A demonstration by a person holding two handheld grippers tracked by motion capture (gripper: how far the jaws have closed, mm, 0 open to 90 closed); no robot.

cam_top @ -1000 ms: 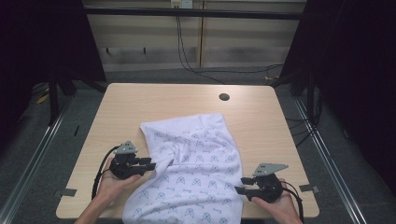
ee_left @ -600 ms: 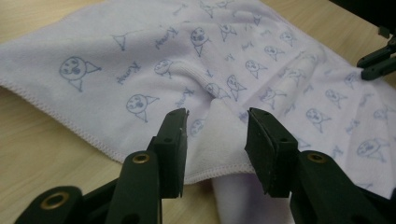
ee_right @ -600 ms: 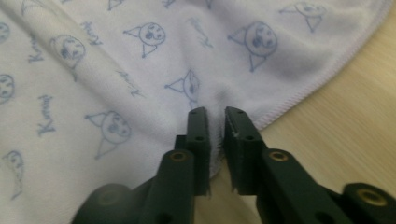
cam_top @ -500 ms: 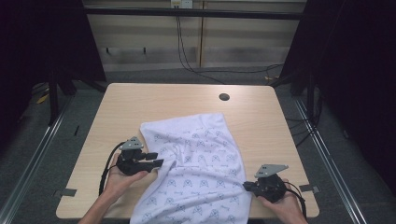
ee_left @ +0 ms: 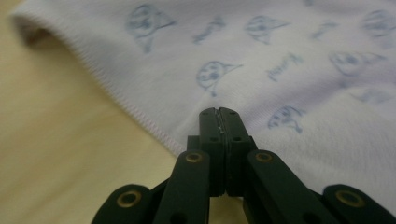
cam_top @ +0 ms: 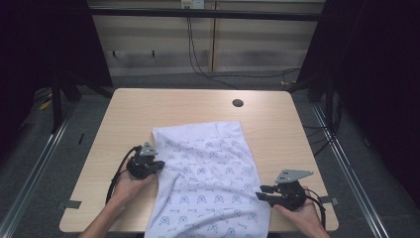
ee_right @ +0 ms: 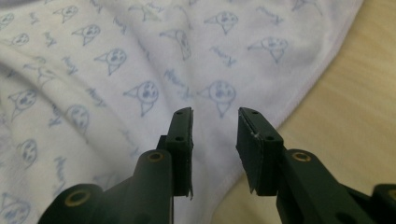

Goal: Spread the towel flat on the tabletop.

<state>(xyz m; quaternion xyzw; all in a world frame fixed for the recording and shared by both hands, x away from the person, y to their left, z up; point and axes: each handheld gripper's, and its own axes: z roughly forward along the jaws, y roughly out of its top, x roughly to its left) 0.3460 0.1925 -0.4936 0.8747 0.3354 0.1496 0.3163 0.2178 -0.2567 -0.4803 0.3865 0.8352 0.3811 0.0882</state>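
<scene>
On table point(cam_top: 148, 106): white printed cloth point(cam_top: 210, 183), soft, light; grab hemmed edge. Left gripper point(ee_left: 219, 113) just closed, cloth unclear; right gripper point(ee_right: 214, 122) half-open, just widened, empty.

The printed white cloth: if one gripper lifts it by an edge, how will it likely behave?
The cloth is probably floppy: it already lies in soft folds and hangs over the table's near edge. It looks thin and light, so a lifted edge would likely sag and drag the rest along rather than rise flat.
</scene>
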